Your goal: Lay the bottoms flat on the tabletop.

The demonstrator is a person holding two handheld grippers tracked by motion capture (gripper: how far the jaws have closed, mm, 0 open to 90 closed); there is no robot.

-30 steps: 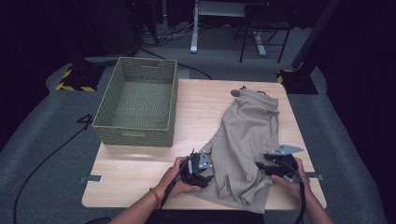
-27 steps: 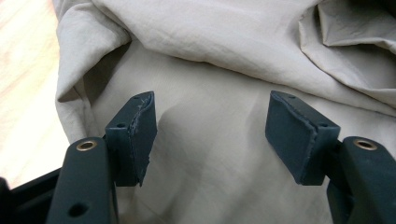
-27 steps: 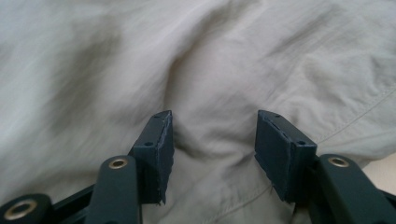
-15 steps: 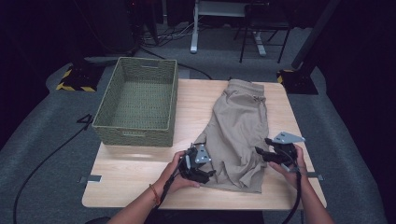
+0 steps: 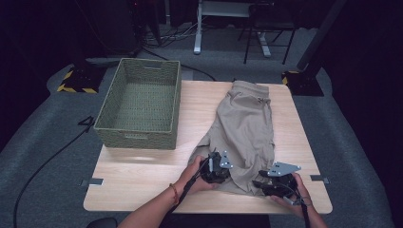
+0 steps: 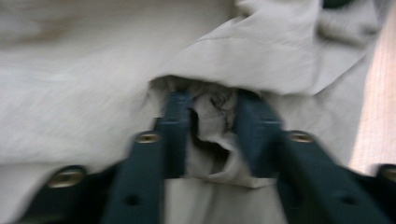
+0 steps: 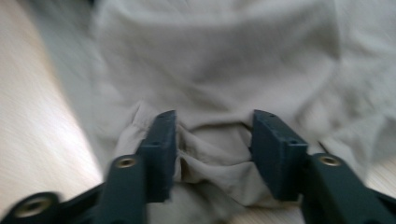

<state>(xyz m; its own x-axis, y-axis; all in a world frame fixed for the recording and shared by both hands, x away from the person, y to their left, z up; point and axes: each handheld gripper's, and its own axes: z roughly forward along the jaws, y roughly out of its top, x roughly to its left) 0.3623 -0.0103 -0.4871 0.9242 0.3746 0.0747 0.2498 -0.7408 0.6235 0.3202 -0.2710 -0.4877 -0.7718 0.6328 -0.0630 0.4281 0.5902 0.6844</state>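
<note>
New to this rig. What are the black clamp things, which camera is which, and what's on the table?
No robot here: a person holds a hand-operated two-jaw gripper in each hand, the left gripper and the right gripper. The high view looks down on the wooden table from above the person's side. The other two pictures come from cameras riding on the grippers, looking along their black jaws. On the table lie a pair of beige shorts and an empty woven basket to their left. Both grippers are at the near hem of the shorts. Each has a bunch of fabric between its jaws, which have just been closing; the left looks pinched on it, the right less surely.
</note>
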